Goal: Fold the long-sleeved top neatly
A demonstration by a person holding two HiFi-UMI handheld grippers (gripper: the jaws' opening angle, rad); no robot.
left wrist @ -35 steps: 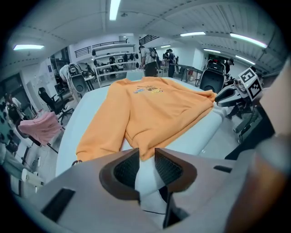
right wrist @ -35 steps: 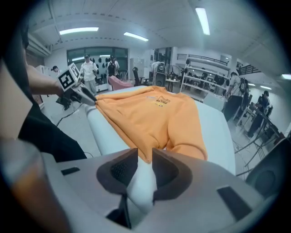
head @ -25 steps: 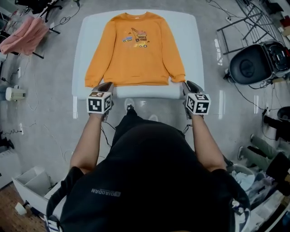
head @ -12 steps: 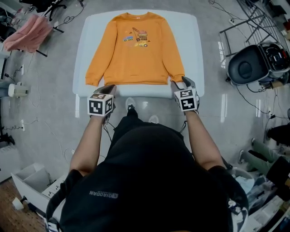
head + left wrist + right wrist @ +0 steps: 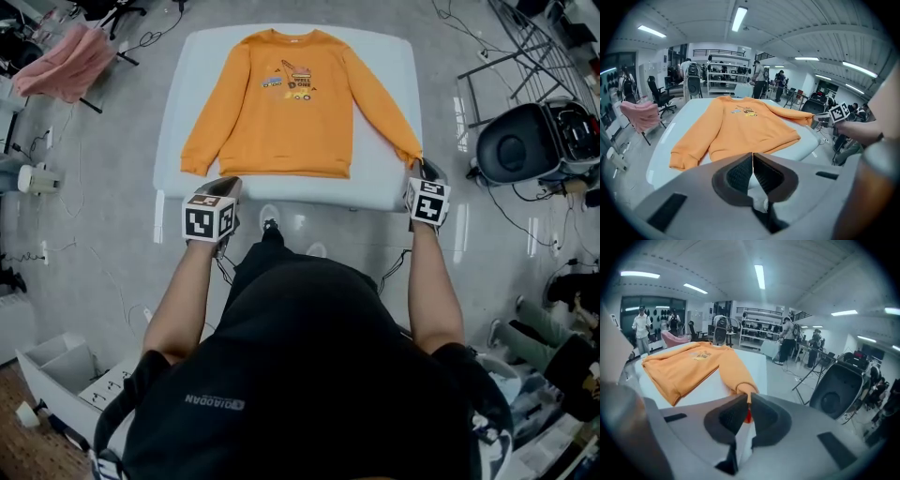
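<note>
Currently, jaws of the right gripper [image 5: 422,171] have just closed on the cuff [image 5: 745,389] of the orange long-sleeved fabric top [image 5: 291,122], holding the sleeve extended, apparently for folding; left gripper [image 5: 223,187] is closed and empty.

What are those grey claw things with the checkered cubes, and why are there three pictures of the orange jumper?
A person holds a grey two-jaw gripper in each hand, like big tongs. One picture comes from a camera on the person's head, looking down. The other two come from cameras that ride on each gripper. On the white table lies an orange long-sleeved top, spread out flat. The right gripper has just been closing its jaws and now pinches the top's sleeve cuff. The left gripper is shut and holds nothing.
</note>
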